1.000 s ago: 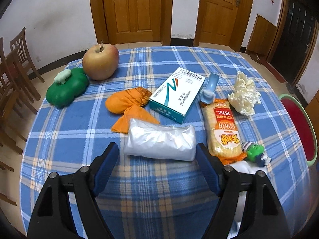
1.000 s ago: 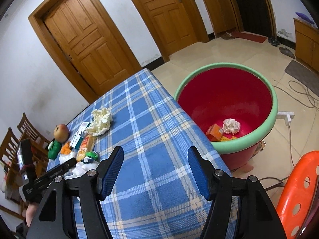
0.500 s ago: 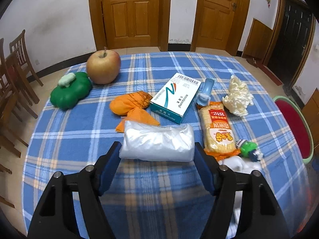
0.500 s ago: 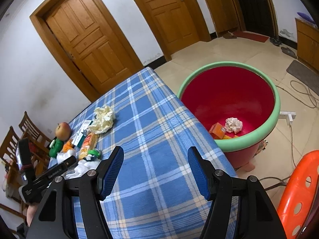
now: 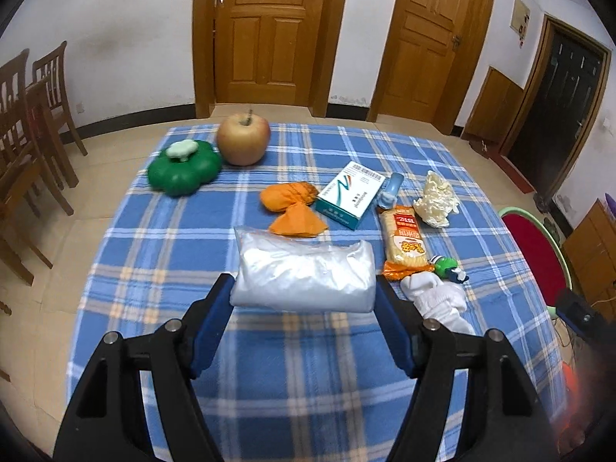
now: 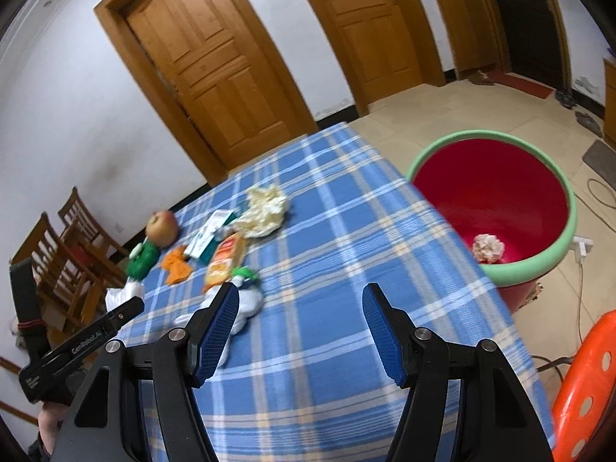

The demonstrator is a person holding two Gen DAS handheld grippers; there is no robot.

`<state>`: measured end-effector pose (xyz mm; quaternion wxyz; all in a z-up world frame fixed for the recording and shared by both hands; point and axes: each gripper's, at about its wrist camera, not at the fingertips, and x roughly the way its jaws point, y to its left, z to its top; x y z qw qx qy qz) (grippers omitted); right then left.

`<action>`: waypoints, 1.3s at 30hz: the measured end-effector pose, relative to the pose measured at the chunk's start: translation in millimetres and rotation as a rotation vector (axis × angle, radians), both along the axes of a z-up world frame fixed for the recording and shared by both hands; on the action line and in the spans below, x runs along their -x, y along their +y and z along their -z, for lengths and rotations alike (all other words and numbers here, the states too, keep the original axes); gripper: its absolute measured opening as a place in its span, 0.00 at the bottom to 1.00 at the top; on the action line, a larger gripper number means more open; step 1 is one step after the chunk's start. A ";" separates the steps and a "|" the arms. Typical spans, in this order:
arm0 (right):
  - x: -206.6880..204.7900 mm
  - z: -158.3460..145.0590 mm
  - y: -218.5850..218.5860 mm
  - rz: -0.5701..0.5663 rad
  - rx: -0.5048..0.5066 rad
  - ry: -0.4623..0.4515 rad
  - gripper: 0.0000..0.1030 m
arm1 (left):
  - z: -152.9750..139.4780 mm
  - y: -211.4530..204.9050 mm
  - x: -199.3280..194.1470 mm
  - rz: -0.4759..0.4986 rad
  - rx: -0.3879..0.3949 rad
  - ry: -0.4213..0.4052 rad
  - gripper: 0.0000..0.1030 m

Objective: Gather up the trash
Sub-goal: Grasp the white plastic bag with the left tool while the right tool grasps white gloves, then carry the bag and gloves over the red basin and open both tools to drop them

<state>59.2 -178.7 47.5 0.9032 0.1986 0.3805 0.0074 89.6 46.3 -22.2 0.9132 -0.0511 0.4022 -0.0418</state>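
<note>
Right, left gripper [image 5: 304, 300] just closed onto the plastic bag [image 5: 304, 275] at the bench's [image 5: 173, 254] near middle. Lift slowly, carry right to the bin [image 6: 496, 200]. Right gripper [image 6: 300, 331] wide, empty.

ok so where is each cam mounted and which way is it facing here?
Left wrist: sits on the left tongs, looking down along them across the table toward the doors; the fingers flank a clear plastic bag, and whether they grip it is unclear.
Right wrist: sits on the right tongs, looking over the table's corner to the red bin; its open fingers show, with the left tongs at the left edge.
Shared: the apple, crumpled paper, snack pack and bin.
</note>
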 end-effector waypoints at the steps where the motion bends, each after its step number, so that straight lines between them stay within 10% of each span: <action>1: -1.5 0.3 5.0 -0.014 -0.002 0.004 0.66 | -0.8 3.4 2.8 -0.006 0.001 -0.003 0.70; 19: -58.2 46.6 84.6 -0.173 0.014 0.162 0.66 | 10.6 45.3 24.3 -0.070 0.055 0.002 0.70; 30: -53.9 64.3 91.2 -0.185 0.027 0.172 0.16 | 13.1 39.0 30.1 -0.045 0.075 0.001 0.70; 39: -22.8 40.6 78.1 -0.197 -0.030 0.100 0.12 | 2.9 17.5 41.3 0.008 0.073 -0.023 0.70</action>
